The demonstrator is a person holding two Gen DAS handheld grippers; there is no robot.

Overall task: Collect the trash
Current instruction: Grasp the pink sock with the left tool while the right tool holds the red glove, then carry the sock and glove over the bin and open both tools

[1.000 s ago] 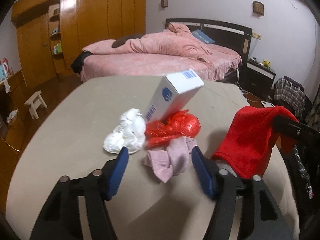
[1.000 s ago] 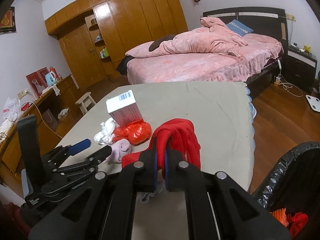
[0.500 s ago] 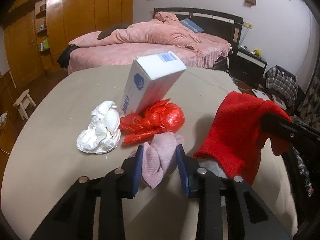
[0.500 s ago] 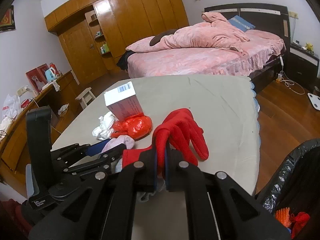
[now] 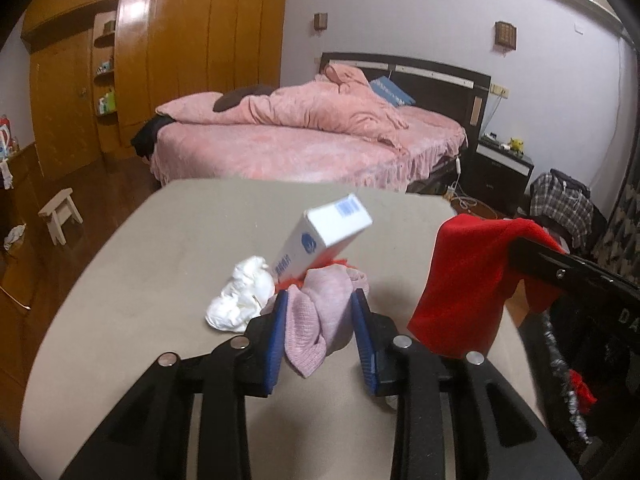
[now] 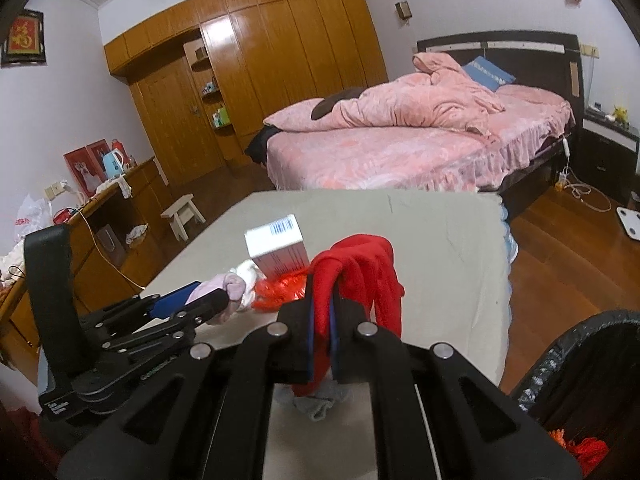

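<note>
On the beige table (image 5: 168, 248), my right gripper (image 6: 322, 334) is clamped tight on a red cloth (image 5: 468, 276) that hangs off the table's right edge, near the black bin (image 6: 580, 352). My left gripper (image 5: 320, 330) pinches a pink sock (image 5: 320, 312) between its blue pads (image 5: 276, 336). Just beyond it, a white box (image 5: 320, 240) leans tilted over a red bag (image 6: 276, 292), with crumpled white tissue (image 5: 240, 300) to the left.
</note>
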